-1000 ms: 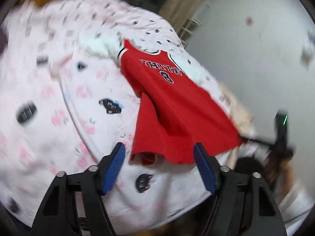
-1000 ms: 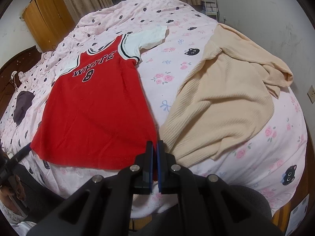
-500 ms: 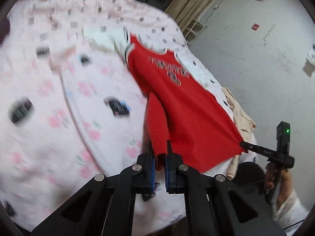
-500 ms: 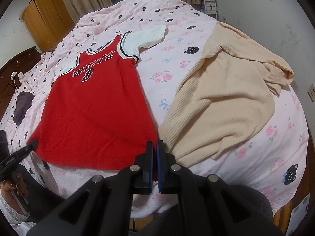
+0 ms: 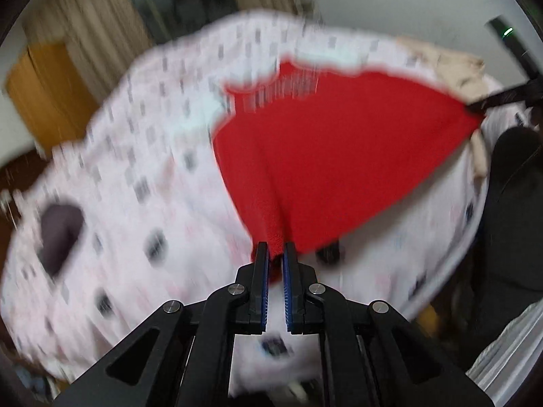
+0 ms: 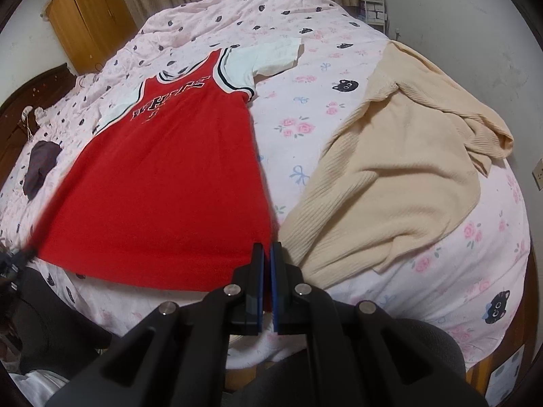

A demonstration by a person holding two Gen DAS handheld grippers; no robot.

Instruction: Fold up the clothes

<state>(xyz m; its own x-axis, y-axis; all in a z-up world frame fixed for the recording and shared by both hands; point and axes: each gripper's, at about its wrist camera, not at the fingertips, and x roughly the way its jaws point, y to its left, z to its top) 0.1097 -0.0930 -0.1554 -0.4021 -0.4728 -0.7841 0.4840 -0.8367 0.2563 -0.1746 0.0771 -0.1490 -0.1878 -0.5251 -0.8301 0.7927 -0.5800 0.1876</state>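
A red jersey point(image 6: 163, 183) with white sleeves and lettering lies face up on the pink patterned bed point(image 6: 305, 78). My right gripper point(image 6: 267, 254) is shut on its near right hem corner. My left gripper point(image 5: 275, 254) is shut on the near left hem corner of the jersey point(image 5: 339, 156), which is lifted and stretched taut between both grippers. The left wrist view is motion-blurred. The right gripper point(image 5: 475, 107) shows far right in the left wrist view, and the left gripper point(image 6: 13, 261) at the left edge of the right wrist view.
A beige knit sweater point(image 6: 400, 176) lies spread on the bed right of the jersey. A dark garment point(image 6: 40, 166) sits at the bed's left. A wooden wardrobe point(image 6: 88, 17) stands behind. A dark chair back point(image 6: 339, 373) is below my right gripper.
My left gripper went from open to shut on the jersey's left hem corner, then lifted and pulled it outward, stretching the hem taut. The right gripper stayed shut on its corner.
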